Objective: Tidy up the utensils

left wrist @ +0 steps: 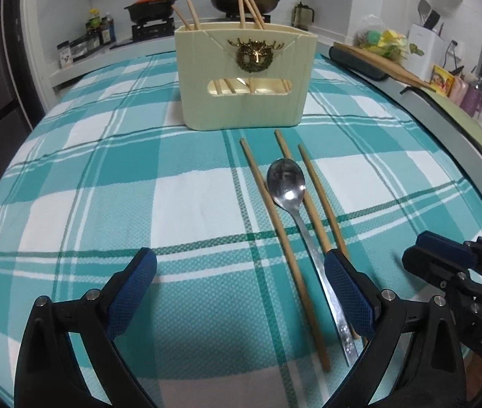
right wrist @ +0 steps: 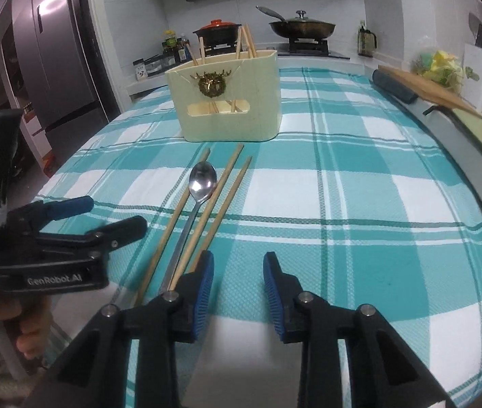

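A steel spoon [left wrist: 286, 180] [right wrist: 202, 178] lies on the teal checked tablecloth among three loose wooden chopsticks [left wrist: 268, 210] [right wrist: 227, 200], all pointing toward a cream utensil holder [left wrist: 246, 102] [right wrist: 227, 115]. Several chopsticks stand in the holder. My left gripper [left wrist: 241, 256] is open wide over the near ends of the utensils. The spoon handle and one chopstick run through the gap close to its right finger [left wrist: 346, 282], and nothing is gripped. My right gripper [right wrist: 238, 260] is open with a narrow gap and nothing in it, just right of the chopstick ends.
The table's grey edge [right wrist: 478, 176] curves along the right. Beyond it lie a wooden cutting board [right wrist: 427, 88] and small kitchen items. A stove with a pot and a wok [right wrist: 302, 27] stands behind, and a fridge [right wrist: 54, 68] at the left. A hand [right wrist: 30, 323] holds the left gripper.
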Available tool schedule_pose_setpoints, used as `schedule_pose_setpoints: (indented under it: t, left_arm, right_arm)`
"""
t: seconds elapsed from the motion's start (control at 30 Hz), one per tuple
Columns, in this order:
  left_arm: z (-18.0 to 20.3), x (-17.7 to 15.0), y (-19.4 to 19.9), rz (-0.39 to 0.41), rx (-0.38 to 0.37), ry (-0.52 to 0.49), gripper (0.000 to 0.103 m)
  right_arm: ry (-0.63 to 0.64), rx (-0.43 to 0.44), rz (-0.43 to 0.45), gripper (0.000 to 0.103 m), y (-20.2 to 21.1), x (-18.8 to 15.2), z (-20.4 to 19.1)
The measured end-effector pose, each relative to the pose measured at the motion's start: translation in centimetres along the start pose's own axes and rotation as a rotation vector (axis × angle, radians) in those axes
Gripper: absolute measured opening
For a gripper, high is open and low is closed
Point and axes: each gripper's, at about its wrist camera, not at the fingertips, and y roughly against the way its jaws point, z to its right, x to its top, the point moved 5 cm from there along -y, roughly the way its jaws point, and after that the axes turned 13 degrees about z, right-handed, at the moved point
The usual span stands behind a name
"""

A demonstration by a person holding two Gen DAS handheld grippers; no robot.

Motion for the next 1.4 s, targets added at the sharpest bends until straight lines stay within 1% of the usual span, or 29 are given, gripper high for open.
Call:
schedule_pose_setpoints:
  t: [0.13,0.23,0.27,0.33,0.4,0.43,0.47,0.5,0.53,0.6,0.63,0.7,0.73,0.77,0.83,0.97,1.0,1.03,1.07,1.13,1.27,1.33,1.37,1.4]
  left_arm:
    - [0.4,-0.3,-1.7,-0.029,0.042,-0.050,0.098]
    - [0.5,-0.9,-2.6,-0.060,0.062,-0.086,0.092]
    - [0.4,-1.0,-2.7,-0.060,0.052,-0.078,0.092]
    - [0.2,-1.0,-2.7,-0.062,0.030,-0.051,0.086]
    - [0.2,-0.8,-2.5,-0.049,0.010,-0.041,0.062]
    - [0.3,-0.8,-2.3,-0.041,0.010,-0.045,0.054]
    - [0.4,-0.7,-2.2,-0.036,-0.001,-0.046,0.039]
    - [0.4,-0.7,-2.2,-0.032,-0.005,-0.044,0.028]
    - [0.2,-0.7,-2.1,-0.030,-0.003,-0.037,0.023]
    - [-0.3,-0.8,-2.0,-0.029,0.002,-0.013,0.008]
    - [-0.7,-0.8,-1.8,-0.029,0.005,-0.001,0.007]
    - [-1.4,-1.1,-1.4,-0.025,0.029,0.009,0.006]
    - [-1.7,-1.3,-1.2,-0.024,0.046,0.010,0.006]
    - [-2.1,-1.5,-0.9,-0.024,0.062,0.011,0.006]
    - [-2.7,-2.0,-0.3,-0.024,0.098,0.009,0.006]
    - [-3.5,-3.0,1.0,-0.023,0.140,0.011,0.006]
    - [-3.6,-3.2,1.3,-0.025,0.142,0.014,0.006]
    - [-3.6,-3.4,1.6,-0.025,0.143,0.015,0.006]
    - [-3.7,-3.6,1.8,-0.025,0.142,0.017,0.006]
    - [-3.9,-3.9,2.3,-0.029,0.140,0.024,0.006]
    - [-4.3,-4.5,3.2,-0.025,0.135,0.036,0.006]
    - [-4.4,-4.8,3.6,-0.018,0.120,0.056,0.013]
    - [-4.4,-4.8,3.7,-0.016,0.111,0.067,0.028]
    - [-4.4,-4.9,3.7,-0.015,0.105,0.073,0.054]
  right_arm:
    - [-0.057,0.017,-0.036,0.027,-1.7,0.3,0.5]
    - [-0.051,0.013,-0.042,0.027,-1.8,0.2,0.6]
    - [-0.049,0.011,-0.044,0.027,-1.9,0.2,0.6]
    - [-0.047,0.012,-0.052,0.027,-2.1,0.2,0.6]
    - [-0.045,0.017,-0.059,0.027,-2.4,0.4,0.6]
    - [-0.043,0.021,-0.064,0.027,-2.6,0.4,0.6]
    - [-0.042,0.027,-0.067,0.027,-2.9,0.5,0.4]
    - [-0.041,0.031,-0.069,0.027,-3.2,0.6,0.2]
    - [-0.039,0.037,-0.073,0.027,-3.6,0.7,0.0]
    - [-0.038,0.042,-0.080,0.027,-4.3,0.9,-0.4]
    - [-0.040,0.048,-0.085,0.027,-4.8,1.0,-0.7]
    - [-0.036,0.053,-0.101,0.022,-5.8,1.0,-1.2]
    - [-0.031,0.051,-0.108,0.017,-6.3,1.0,-1.4]
    - [-0.022,0.054,-0.118,0.015,-6.7,0.9,-1.8]
    - [0.009,0.036,-0.137,0.013,-7.4,0.5,-2.3]
    - [0.073,0.012,-0.132,0.013,-7.0,0.1,-3.3]
    - [0.118,-0.002,-0.130,0.013,-6.9,-0.1,-3.6]
    - [0.172,-0.025,-0.126,0.011,-6.7,-0.2,-4.0]
    - [0.200,-0.053,-0.122,0.010,-6.6,-0.3,-4.0]
    - [0.192,-0.107,-0.124,0.009,-6.3,-0.4,-3.3]
    - [0.144,-0.196,-0.130,0.007,-4.5,-0.9,0.0]
    - [0.121,-0.227,-0.135,0.007,-3.3,-1.3,1.7]
    - [0.113,-0.242,-0.135,0.009,-2.7,-1.5,2.4]
    - [0.098,-0.243,-0.129,0.009,-2.1,-1.7,3.0]
